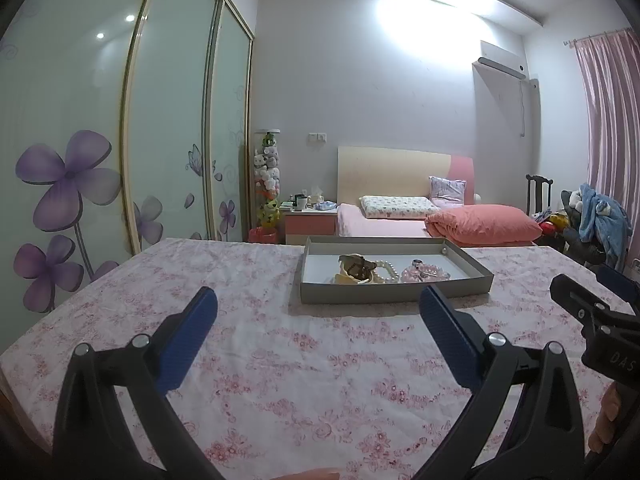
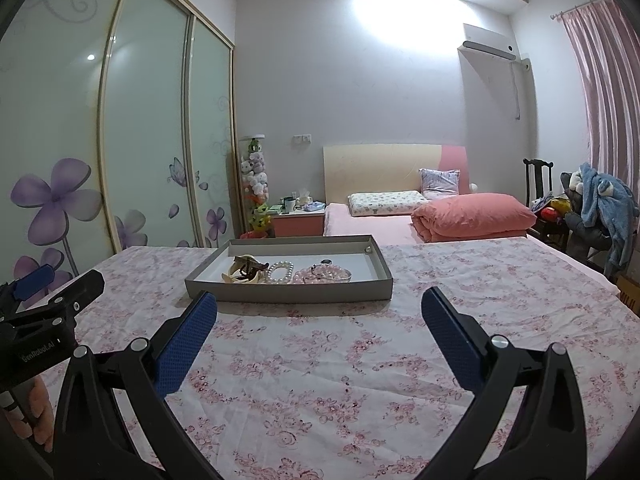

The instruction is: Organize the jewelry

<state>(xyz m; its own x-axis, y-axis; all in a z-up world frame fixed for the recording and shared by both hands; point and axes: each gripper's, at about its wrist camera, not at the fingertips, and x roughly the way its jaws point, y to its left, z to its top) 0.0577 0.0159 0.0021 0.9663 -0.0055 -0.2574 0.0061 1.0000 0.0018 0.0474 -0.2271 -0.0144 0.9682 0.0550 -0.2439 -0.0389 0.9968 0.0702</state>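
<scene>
We are holding our left gripper (image 1: 318,304) and right gripper (image 2: 320,306) wide apart, empty, facing the tray (image 2: 280,293) of jewelry (image 2: 288,272).

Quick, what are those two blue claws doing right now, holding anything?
Left gripper: open, holding nothing.
Right gripper: open, holding nothing.

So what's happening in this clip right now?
A person holds a tool in each hand over a table with a floral cloth. The left tool and the right tool are both open and empty. Ahead sits a shallow grey tray holding a heap of jewelry: a pearl bracelet, pink beads and a brown-and-cream piece. Nothing is being touched.
</scene>
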